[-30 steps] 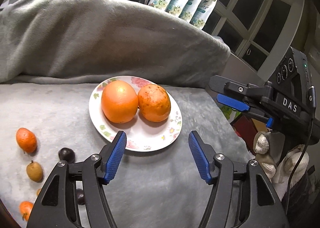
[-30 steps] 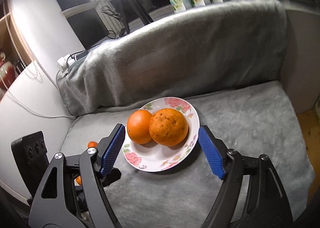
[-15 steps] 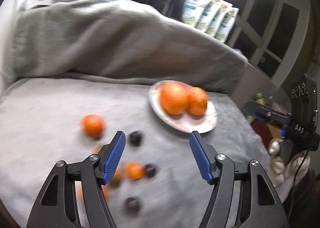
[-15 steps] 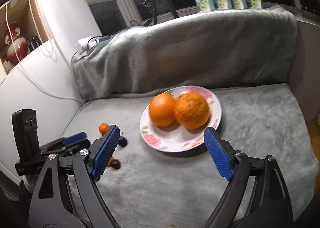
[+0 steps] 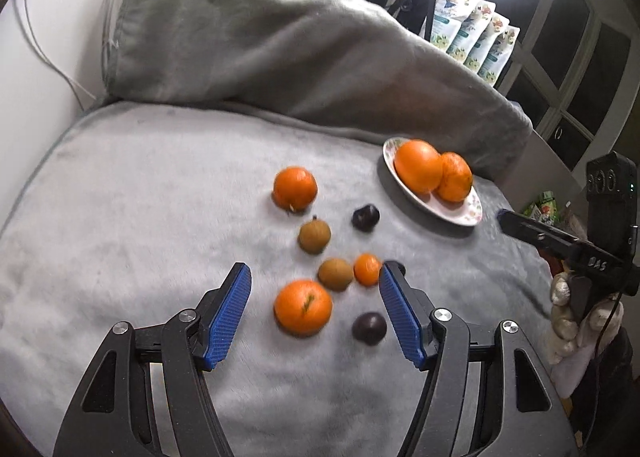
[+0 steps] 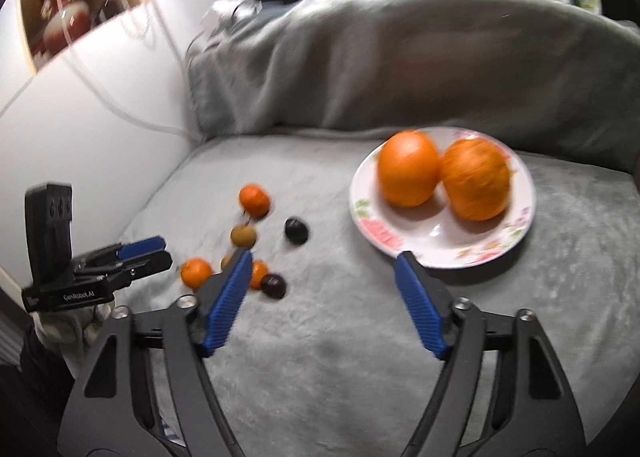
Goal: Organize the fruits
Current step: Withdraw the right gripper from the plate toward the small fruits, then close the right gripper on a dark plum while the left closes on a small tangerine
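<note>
Just beyond our left gripper [image 5: 314,303], whose jaws stand apart with nothing between the pads, lies the nearest tangerine [image 5: 303,307], round, so no long axis matters. It sits well short of the floral plate [image 5: 464,213], which holds two oranges [image 5: 418,165]; smaller loose fruit lie scattered between. Our left hand is nearer. Our right gripper [image 6: 322,303], empty, has just been closing its jaws beside the plate. We read "DAS" and "GenRobot.AI" on the grippers.

left gripper [image 5: 314,313]: black frame, ribbed blue pads, silver screws, "GenRobot.AI" marking | right gripper [image 6: 322,303]: same build, "DAS" marking | hands: white knit gloves [image 5: 568,317]
</note>
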{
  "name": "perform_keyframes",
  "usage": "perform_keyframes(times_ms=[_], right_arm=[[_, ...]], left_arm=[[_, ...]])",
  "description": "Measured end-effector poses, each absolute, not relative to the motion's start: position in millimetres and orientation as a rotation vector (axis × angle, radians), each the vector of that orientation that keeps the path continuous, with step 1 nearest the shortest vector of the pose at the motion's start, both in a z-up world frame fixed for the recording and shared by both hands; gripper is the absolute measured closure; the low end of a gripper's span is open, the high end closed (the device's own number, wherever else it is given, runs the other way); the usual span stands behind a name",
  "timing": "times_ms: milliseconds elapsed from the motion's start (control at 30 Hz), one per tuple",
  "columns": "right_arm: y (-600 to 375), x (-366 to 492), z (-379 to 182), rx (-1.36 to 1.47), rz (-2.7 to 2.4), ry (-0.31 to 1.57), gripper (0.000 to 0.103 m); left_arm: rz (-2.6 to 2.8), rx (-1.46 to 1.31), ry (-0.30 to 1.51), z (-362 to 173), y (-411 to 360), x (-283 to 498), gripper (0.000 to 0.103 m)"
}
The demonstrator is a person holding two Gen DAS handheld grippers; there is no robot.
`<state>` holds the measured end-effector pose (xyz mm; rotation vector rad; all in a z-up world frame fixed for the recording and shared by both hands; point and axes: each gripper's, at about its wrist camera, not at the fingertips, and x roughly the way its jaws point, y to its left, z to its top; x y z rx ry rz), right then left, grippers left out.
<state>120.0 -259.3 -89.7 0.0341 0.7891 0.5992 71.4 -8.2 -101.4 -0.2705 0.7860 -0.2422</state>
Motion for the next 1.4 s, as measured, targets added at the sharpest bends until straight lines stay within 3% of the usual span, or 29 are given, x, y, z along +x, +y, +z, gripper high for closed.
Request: perform_keyframes(times_ms=[100,367,600,1000,1100,1400], right_arm=[[-245,121,-101,0.009,0.635,0.828,0.043],[-223,127,-129,-0.012,0.683,0.916,0.055],[-203,130,-137,-0.049,0.707,0.939,0.060],[-185,132,-146,-0.135,0.701,0.965,0.068],[-182,133,-149,-0.146,0.701,0.973,0.073],[-181,128,-148,-0.172,0.685,0.951,0.078]], left_arm=[[-0.256,-0.285,0.804,-109,-9,69,0.037],[-0.268,-0.322,0.839,-124,-4,70,0.044],[-0.279,-0.334,0.851,-128,-3,72,0.046],[-0.287,-0.351,0.876,-138,-1,76,0.059],[-0.284,-0.355,0.874,-138,2,76,0.067],[-0.281,-0.359,0.869,-139,3,76,0.068]])
